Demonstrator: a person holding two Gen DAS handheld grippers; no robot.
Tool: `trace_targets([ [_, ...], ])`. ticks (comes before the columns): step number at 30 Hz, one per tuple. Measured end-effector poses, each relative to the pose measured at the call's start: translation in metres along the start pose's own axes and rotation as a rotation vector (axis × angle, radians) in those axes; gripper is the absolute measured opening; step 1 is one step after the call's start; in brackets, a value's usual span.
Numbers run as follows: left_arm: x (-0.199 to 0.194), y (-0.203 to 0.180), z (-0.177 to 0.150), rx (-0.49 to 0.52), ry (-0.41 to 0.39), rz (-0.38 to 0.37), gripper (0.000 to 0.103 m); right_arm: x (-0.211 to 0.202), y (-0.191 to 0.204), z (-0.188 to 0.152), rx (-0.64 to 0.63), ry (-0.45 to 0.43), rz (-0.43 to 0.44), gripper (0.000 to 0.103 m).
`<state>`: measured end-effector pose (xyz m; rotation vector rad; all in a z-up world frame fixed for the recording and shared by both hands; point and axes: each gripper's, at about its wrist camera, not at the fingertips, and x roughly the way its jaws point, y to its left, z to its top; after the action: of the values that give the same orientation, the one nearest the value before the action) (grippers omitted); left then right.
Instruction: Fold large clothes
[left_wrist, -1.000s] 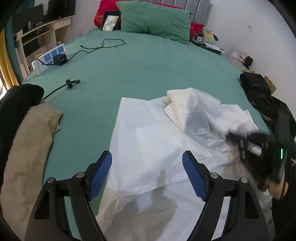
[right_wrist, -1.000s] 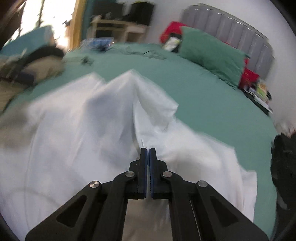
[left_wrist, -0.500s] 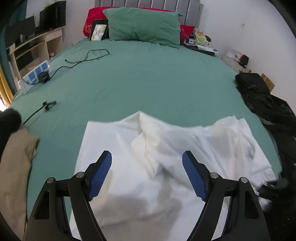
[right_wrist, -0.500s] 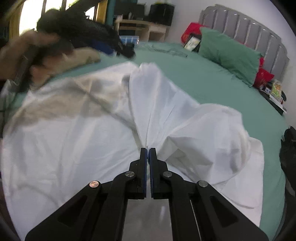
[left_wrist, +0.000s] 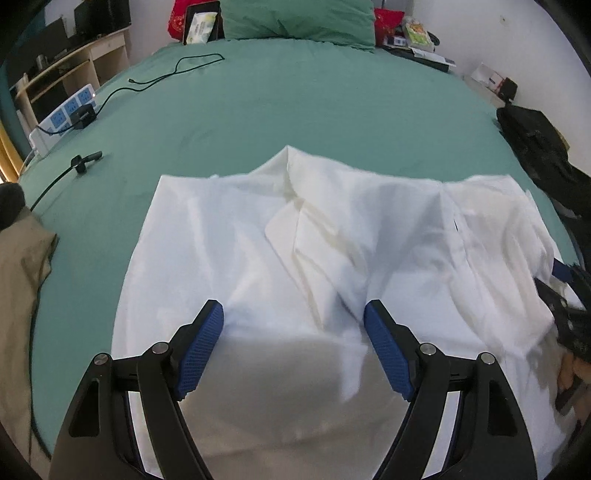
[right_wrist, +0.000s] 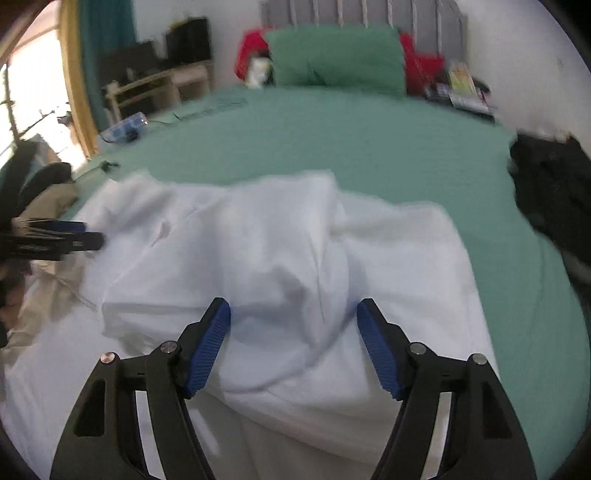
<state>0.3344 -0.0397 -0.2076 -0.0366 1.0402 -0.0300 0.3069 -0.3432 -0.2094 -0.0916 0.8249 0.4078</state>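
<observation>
A large white garment (left_wrist: 332, 236) lies spread and wrinkled on the green bed (left_wrist: 295, 110), with a collar-like fold near its middle. My left gripper (left_wrist: 293, 325) hovers over its near part, open, with nothing between the blue pads. In the right wrist view the same white garment (right_wrist: 280, 258) lies bunched below my right gripper (right_wrist: 293, 321). Its jaws are opening and stand wide above the cloth, gripping nothing. The right gripper's dark body (left_wrist: 569, 314) shows at the right edge of the left wrist view. The left gripper (right_wrist: 55, 240) shows at the left edge of the right wrist view.
A tan garment (left_wrist: 18, 280) lies at the bed's left edge. A black cable (left_wrist: 159, 75) and a power strip (left_wrist: 62, 120) lie on the far left. Green pillow (left_wrist: 295, 18) at the head. A black bag (left_wrist: 535, 147) sits to the right of the bed.
My right gripper went from shut on the white garment to open, letting it go. The raised, bunched cloth now lies spread flatter on the bed. My left gripper stayed open and moved lower over it.
</observation>
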Motion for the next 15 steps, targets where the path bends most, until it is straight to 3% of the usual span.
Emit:
trace_targets([
  [6,-0.031,0.004,-0.026,0.036,-0.042,0.071,0.082,-0.010,0.000,-0.007,0.017,0.034,-0.069,0.071],
  [8,-0.052,0.012,-0.039,0.012,-0.095,0.134,0.082,-0.018,0.001,-0.011,0.016,0.038,-0.082,0.071],
  [15,-0.116,0.052,-0.087,-0.077,-0.189,0.167,0.082,-0.056,0.006,-0.032,0.069,0.032,-0.070,0.071],
])
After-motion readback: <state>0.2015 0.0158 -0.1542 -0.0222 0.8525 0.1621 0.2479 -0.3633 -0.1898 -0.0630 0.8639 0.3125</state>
